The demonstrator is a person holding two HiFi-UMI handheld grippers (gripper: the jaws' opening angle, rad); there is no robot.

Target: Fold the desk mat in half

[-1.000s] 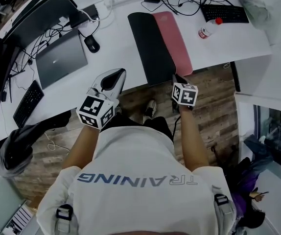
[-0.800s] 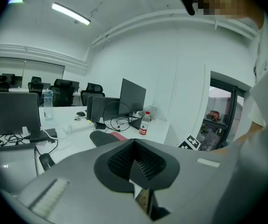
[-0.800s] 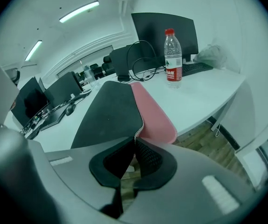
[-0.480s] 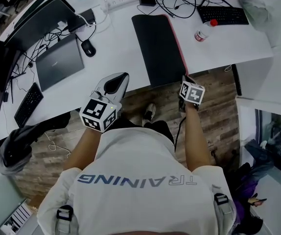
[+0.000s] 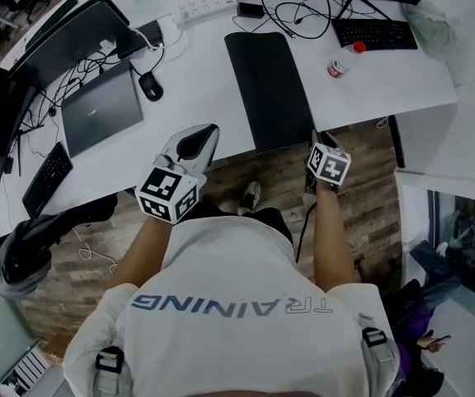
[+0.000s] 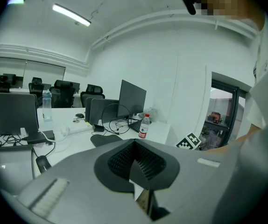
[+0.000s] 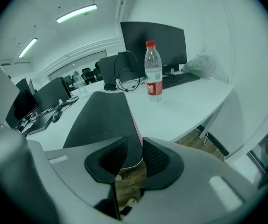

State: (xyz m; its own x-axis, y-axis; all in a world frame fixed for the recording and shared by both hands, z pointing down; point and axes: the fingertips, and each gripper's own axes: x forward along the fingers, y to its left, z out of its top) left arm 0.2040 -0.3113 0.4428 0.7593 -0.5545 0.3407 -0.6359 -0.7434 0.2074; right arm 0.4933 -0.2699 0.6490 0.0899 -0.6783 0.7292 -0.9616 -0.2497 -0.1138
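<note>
The desk mat (image 5: 275, 89) lies folded on the white desk (image 5: 204, 89), black side up, its near end at the desk's front edge. In the right gripper view the desk mat (image 7: 101, 118) shows a thin pink edge along its right side. My right gripper (image 5: 314, 137) is at the mat's near right corner. Its jaws are opening, and the corner still sits between the pads of the right gripper (image 7: 135, 155) without being pinched. My left gripper (image 5: 203, 135) hovers at the desk's front edge, left of the mat. The left gripper (image 6: 135, 148) is shut and empty.
A water bottle (image 5: 340, 59) stands right of the mat, a keyboard (image 5: 376, 31) behind it. A closed laptop (image 5: 101, 106), a mouse (image 5: 150, 88) and a power strip (image 5: 207, 5) with cables lie to the left. Wood floor (image 5: 362, 188) shows below the desk edge.
The pink half of the mat has come over onto the black half, so only black shows. My right gripper has drifted slightly right. The left gripper has barely moved.
</note>
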